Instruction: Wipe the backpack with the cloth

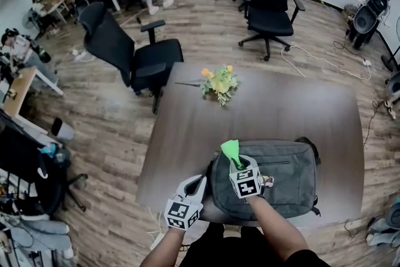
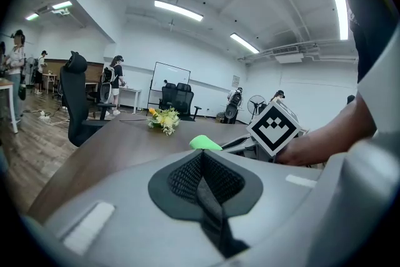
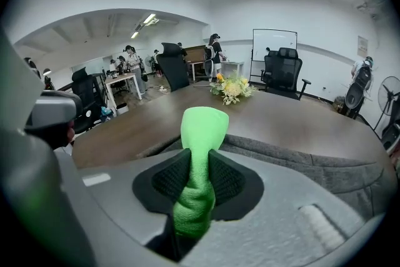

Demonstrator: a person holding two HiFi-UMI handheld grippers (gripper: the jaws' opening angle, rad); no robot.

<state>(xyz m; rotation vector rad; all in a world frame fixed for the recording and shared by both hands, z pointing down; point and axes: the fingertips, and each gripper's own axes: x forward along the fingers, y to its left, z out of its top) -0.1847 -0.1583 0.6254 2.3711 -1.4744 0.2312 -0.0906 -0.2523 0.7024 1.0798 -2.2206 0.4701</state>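
Table (image 1: 281,109) bears backpack (image 1: 284,179); right gripper (image 1: 237,164) pinches green cloth (image 1: 231,149).

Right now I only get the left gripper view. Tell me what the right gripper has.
Observer: The right gripper is shut on the cloth, which sticks up past it.
Operator: Locate the backpack.
Observer: The backpack lies flat at the table's near edge; the right gripper is over its left part.
Operator: Place my left gripper.
Observer: The left gripper is just beside the backpack's left edge.
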